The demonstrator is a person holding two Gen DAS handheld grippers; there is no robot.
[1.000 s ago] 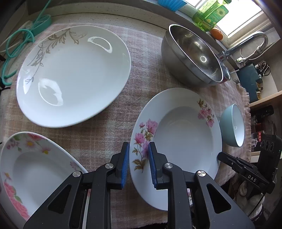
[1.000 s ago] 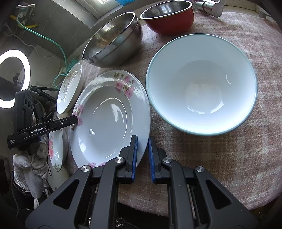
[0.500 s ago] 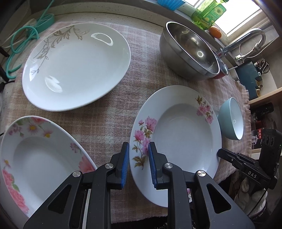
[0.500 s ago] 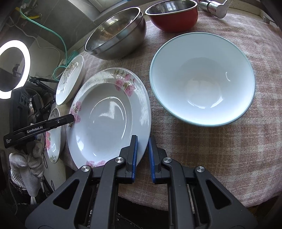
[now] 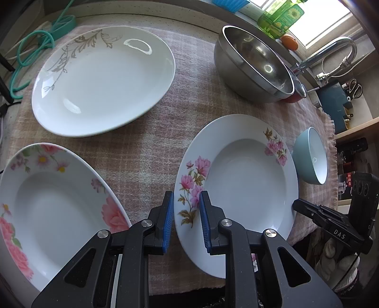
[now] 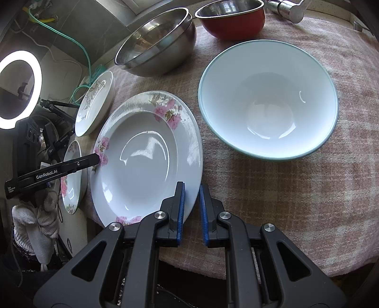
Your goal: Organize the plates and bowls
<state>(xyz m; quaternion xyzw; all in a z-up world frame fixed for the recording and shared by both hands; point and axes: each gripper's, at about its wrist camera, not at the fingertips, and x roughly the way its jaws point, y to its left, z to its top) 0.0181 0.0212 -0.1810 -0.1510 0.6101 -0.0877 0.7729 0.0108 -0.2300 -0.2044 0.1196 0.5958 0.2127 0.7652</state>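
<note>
Blue ribbed pads on both grippers are clamped on opposite edges of one dish. The left gripper bites the rim of the pink-flowered deep plate by its peony spray, and the right gripper pinches the far rim of the same plate. Both jaws are closed on porcelain, with only the rim's thickness between the pads. The plate sits near the front edge of the pink plaid cloth, and whether it has left the weave I cannot tell.

Sorting looks barely begun, since nothing is stacked. A second rose-patterned deep plate lies to the left, a shallow white plate with a grey-gold leaf scroll sits beyond it, and all three stand apart from one another. A pale blue bowl with a white glazed interior stands beside the held plate. Behind it are a polished steel mixing bowl and a red enamelled bowl with a steel lining. My guess is the two flowered deep plates belong together, being round, wide-rimmed and glossy, slick against rubber pads.
</note>
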